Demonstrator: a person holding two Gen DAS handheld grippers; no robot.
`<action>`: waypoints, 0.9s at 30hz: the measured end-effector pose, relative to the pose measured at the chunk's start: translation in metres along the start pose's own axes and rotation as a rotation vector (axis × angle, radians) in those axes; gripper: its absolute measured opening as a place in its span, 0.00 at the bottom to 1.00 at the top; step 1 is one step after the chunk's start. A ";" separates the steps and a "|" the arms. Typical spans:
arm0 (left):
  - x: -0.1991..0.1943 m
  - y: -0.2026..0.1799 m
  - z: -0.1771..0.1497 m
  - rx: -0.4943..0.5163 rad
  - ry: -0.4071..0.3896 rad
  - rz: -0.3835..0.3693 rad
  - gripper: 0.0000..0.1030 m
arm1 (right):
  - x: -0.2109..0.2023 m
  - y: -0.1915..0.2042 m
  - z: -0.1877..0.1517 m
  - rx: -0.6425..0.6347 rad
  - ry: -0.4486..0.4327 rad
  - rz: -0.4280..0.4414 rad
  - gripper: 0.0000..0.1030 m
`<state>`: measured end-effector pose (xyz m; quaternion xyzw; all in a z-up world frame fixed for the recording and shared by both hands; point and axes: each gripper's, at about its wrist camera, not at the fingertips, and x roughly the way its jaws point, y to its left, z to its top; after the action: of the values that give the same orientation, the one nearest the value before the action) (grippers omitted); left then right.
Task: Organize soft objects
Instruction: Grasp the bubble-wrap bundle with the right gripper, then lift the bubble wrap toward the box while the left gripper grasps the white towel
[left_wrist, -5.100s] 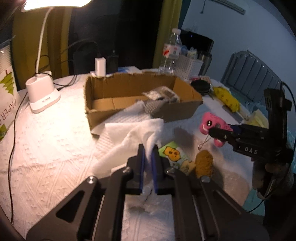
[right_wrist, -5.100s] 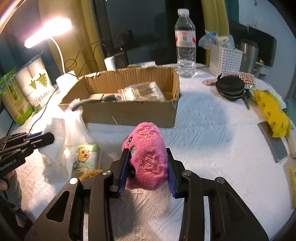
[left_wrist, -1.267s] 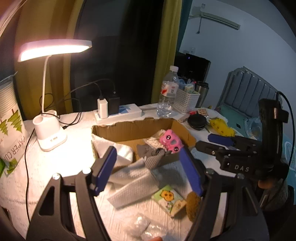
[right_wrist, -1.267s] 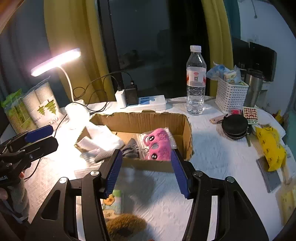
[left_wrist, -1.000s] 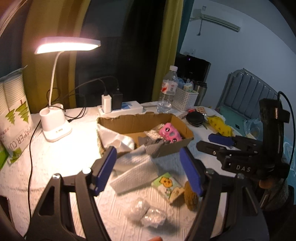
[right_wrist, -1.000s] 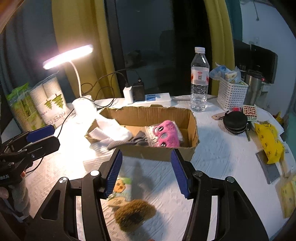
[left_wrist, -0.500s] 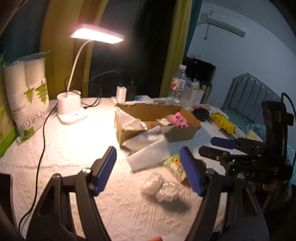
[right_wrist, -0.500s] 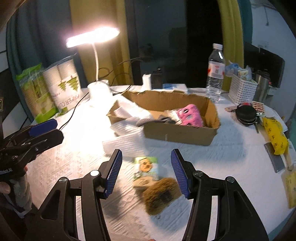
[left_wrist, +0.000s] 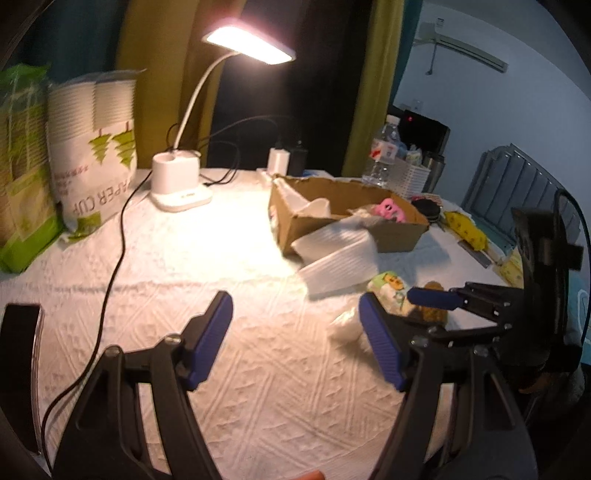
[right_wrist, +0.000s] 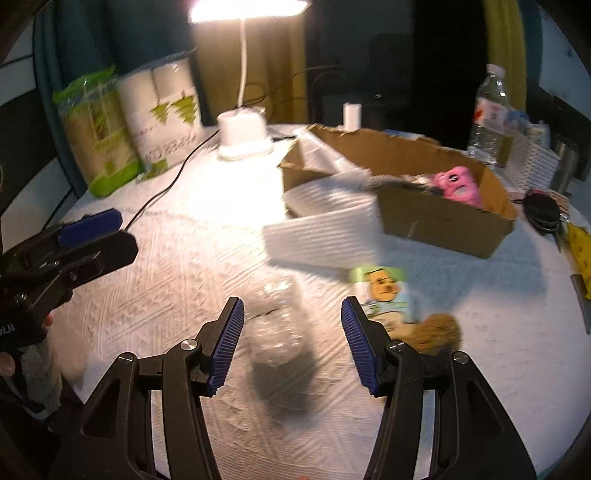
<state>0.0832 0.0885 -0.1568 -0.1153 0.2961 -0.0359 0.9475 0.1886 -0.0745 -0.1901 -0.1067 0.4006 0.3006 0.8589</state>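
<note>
A cardboard box (right_wrist: 436, 218) holds a pink plush toy (right_wrist: 458, 186) and a white cloth (left_wrist: 314, 205). It also shows in the left wrist view (left_wrist: 391, 236) with the pink plush toy (left_wrist: 389, 208) inside. A white ribbed cloth (right_wrist: 325, 229) lies in front of the box. A clear crumpled bag (right_wrist: 277, 325), a green cartoon packet (right_wrist: 384, 291) and a brown fuzzy item (right_wrist: 436, 332) lie on the table. My right gripper (right_wrist: 291, 332) is open and empty above the bag. My left gripper (left_wrist: 295, 332) is open and empty over bare tablecloth.
A lit desk lamp (left_wrist: 181, 184), paper cup packs (left_wrist: 92, 147) and a black cable (left_wrist: 118, 251) stand at the left. A water bottle (right_wrist: 489, 110), white basket (right_wrist: 535, 162), black pouch (right_wrist: 541, 212) and yellow item (left_wrist: 465, 230) lie at the right.
Both grippers let go of the cloth and pink plush, which now lie in the box. Both have pulled back and swung left, open and empty; the right one now hangs over the clear bag.
</note>
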 end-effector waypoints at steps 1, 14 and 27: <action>0.001 0.002 -0.002 -0.005 0.002 0.003 0.70 | 0.003 0.003 -0.001 -0.005 0.007 0.004 0.56; 0.016 0.011 -0.010 -0.030 0.050 0.044 0.70 | 0.032 0.009 -0.009 -0.043 0.067 0.030 0.39; 0.056 -0.033 0.010 0.017 0.105 0.014 0.70 | -0.015 -0.038 0.003 0.000 -0.057 0.013 0.38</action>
<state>0.1346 0.0504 -0.1719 -0.1030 0.3458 -0.0379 0.9319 0.2058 -0.1099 -0.1795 -0.0956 0.3766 0.3092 0.8680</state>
